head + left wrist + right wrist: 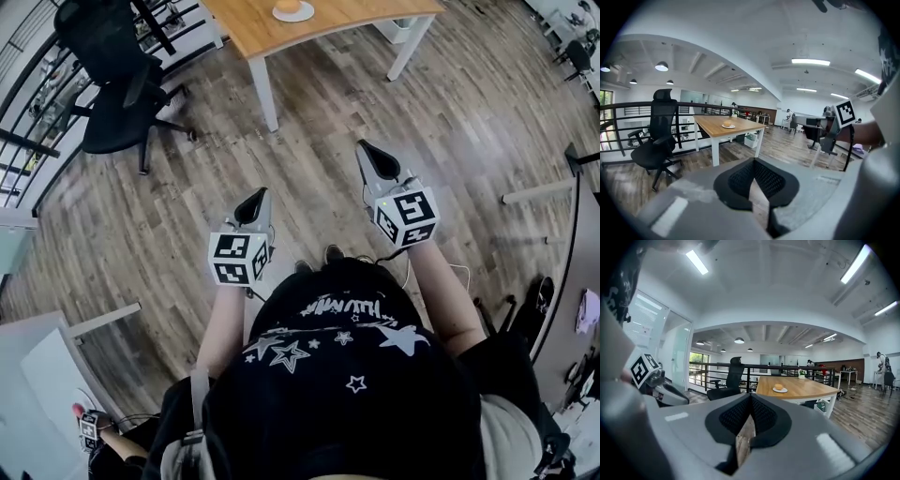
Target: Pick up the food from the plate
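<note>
The left gripper (pixel 251 208) had its jaws closed tip to tip with nothing between them, and the right gripper (pixel 378 161) was closed and empty in the same way. Both hovered over the wooden floor (pixel 450 112) in front of the person and pointed toward 12 o'clock. The right one lay at about 2 o'clock from the left, a little farther forward. Well apart from both, at 12 o'clock, stood the table (pixel 328 23). On it sat the plate (pixel 293 14) with the food (pixel 288 5), a round bun, resting on it. A black chair (pixel 117 84) stood at 10 o'clock from the left gripper, off the table's 9 o'clock side
</note>
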Demonstrator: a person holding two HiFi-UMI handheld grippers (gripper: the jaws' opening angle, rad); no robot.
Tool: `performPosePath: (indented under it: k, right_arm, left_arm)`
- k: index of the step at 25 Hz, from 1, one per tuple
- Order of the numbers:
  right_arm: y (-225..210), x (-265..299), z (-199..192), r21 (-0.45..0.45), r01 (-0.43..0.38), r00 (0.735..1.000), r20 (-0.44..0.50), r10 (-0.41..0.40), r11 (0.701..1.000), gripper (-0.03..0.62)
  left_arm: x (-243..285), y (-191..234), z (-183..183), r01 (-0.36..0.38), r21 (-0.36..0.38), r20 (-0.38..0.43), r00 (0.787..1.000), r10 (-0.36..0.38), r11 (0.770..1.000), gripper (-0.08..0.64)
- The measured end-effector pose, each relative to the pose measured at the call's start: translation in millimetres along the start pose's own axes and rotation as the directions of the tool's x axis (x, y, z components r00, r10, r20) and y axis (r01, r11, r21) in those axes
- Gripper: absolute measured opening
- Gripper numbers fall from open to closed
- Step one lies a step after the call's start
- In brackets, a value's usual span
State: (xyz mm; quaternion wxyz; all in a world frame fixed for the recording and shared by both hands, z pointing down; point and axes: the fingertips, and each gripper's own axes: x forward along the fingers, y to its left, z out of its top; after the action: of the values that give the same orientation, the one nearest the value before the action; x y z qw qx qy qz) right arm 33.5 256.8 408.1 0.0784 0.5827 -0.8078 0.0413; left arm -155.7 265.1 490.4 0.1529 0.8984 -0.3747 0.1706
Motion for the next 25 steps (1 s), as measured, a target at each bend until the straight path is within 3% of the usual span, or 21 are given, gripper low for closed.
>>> performPosePath:
  k: [6,13,17,25]
  right_arm:
    - [10.1,-6.7,-11.3,0.04,0.04,0.999,0.003,-0.04,0.998,0.002]
    - [1.7,1.0,-23.7,0.057,0.048,0.999,-0.014,-0.048,0.997,0.002]
    - [-10.7,33.4,-31.1,0.062,0.045,0.999,-0.021,-0.044,0.997,0.003]
    - [-61.6,131.2,-18.3,0.088,-0.026,1.0,0.01,0.025,0.996,0.002]
  left_arm:
    - [-7.8,8.5,-10.2,0.002,-0.02,0.006,1.0,-0.002,1.0,0.0]
    - [-3.6,9.9,-10.2,0.057,-0.022,0.039,0.998,-0.056,0.998,0.0]
    - [10.5,23.8,-5.7,0.051,-0.002,0.023,0.998,-0.051,0.999,0.0]
    - [76.7,78.3,29.6,-0.033,-0.024,0.004,0.999,0.033,0.999,0.0]
